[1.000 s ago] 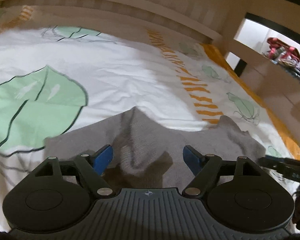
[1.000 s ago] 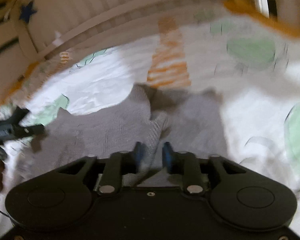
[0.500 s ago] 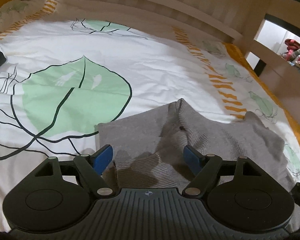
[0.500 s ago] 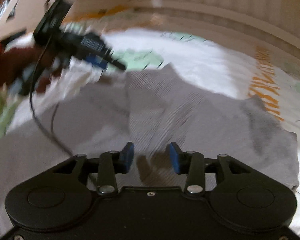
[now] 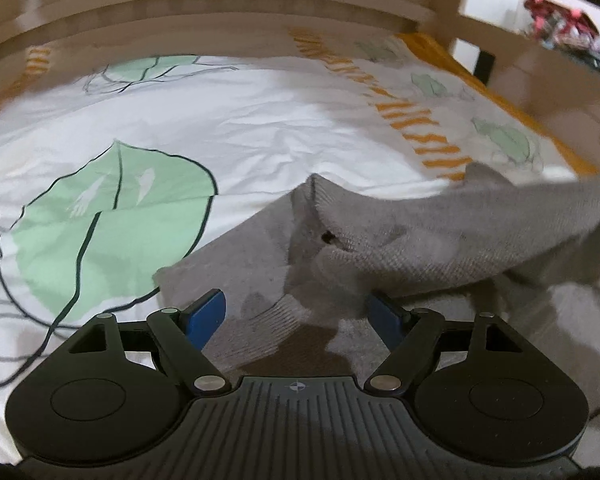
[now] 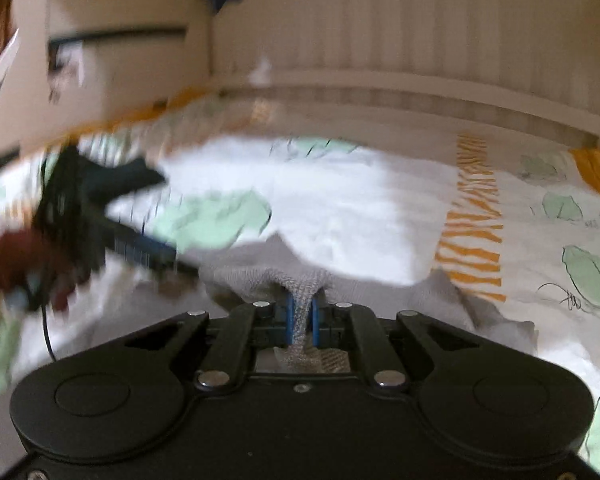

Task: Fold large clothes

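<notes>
A grey knit garment (image 5: 400, 248) lies on the bed, its right part lifted and stretched off to the right. My left gripper (image 5: 296, 312) is open, its blue pads either side of a ribbed cuff of the garment, not clamping it. My right gripper (image 6: 301, 320) is shut on a bunched fold of the grey garment (image 6: 300, 280) and holds it raised. The left gripper (image 6: 100, 216) shows blurred at the left of the right wrist view.
The bed has a white cover with green leaf prints (image 5: 108, 216) and orange stripes (image 5: 428, 128). A wooden bed rail (image 5: 220, 4) runs along the far side. A post and shelf with clutter (image 5: 560, 28) stand at the far right.
My right gripper has closed on a fold of the grey garment and lifted it. The garment's right side now hangs stretched. The left gripper stays open over the cuff.
</notes>
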A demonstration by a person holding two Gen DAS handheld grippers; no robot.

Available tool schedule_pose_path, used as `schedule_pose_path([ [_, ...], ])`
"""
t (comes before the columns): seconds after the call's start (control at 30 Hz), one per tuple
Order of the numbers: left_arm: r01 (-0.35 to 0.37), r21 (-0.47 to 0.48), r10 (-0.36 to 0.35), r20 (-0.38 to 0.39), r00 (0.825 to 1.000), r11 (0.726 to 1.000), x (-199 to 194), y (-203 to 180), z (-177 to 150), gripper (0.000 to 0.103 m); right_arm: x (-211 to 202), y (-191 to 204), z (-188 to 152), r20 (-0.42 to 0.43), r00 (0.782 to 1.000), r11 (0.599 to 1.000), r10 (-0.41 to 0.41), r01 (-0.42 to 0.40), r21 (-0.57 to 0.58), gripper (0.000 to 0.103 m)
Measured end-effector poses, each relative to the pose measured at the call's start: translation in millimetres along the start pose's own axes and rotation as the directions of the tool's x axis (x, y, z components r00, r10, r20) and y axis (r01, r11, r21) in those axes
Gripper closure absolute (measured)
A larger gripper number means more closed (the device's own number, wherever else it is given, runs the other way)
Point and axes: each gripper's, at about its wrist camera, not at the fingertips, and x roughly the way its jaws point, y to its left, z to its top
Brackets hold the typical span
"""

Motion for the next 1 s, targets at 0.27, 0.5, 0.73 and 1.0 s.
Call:
schedule_pose_path([
  [0.27,-0.017,0.043,0.019,-0.049,0.999,0.999,36,-8,17,0.027,-1,-10,1,0.013,0.999,0.996,0.036,-0.037,0.082,0.089],
  [0.5,-0.081,-0.023,0.081,0.005,0.997,0.996,56,-10,35,0.027,-5,-4,4,0.036,0.997,0.995,0.063,-0.066,0.078,0.088],
  [0.73,-0.226,-0.064,0.226,0.005,0.974,0.972,57,15,22,0.027,0,19,-15,-0.104,0.976,0.981,0.191,-0.193,-0.005,0.085],
  [1.0,-0.336,-0.172,0.339,-0.013,0.941,0.926,29,61,17,0.026,34,67,-54,-0.340,0.903,0.939,0.265,-0.322,-0.124,0.083],
])
